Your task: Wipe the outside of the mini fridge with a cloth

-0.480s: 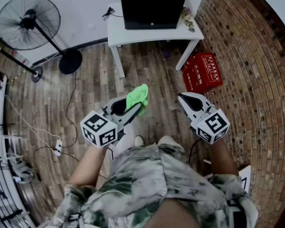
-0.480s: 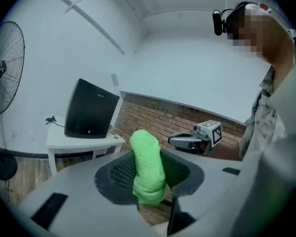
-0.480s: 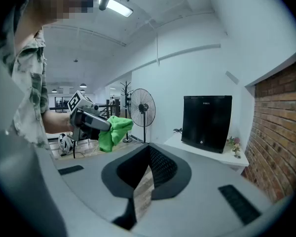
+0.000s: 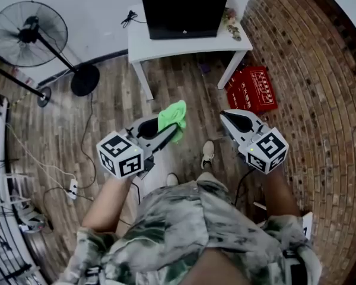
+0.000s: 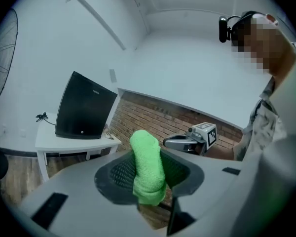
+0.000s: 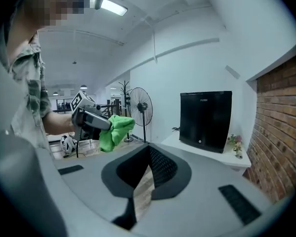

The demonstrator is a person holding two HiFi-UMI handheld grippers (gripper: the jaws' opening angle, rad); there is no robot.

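Mini fridge (image 4: 184,8) stands black and upright on the white counter (image 4: 178,47) against the wall, well apart from both tools across open wood floor (image 4: 184,88); nothing touches it, so the wiping looks not yet begun. Biggest worry is the walk-in, with a red crate (image 4: 253,89) near the counter's right leg and a cable (image 4: 90,123) trailing over the boards to the left, either one a trip if the feet drift; next, a firm wipe could shove the fridge along the counter, or clip the small flowers (image 4: 232,24) just beside its right flank; smaller again, the green cloth (image 4: 172,119) is pinched in the left tool (image 4: 168,134) by a narrow fold only, so a dragging stroke might pull it free; the right tool (image 4: 225,117) has its jaws pressed together on nothing. Head view alone gives the floor and the crate; left gripper view shows the cloth standing as a tight roll between its jaws; right gripper view shows what that one hides, a loose bunch hanging off the left tool's side.
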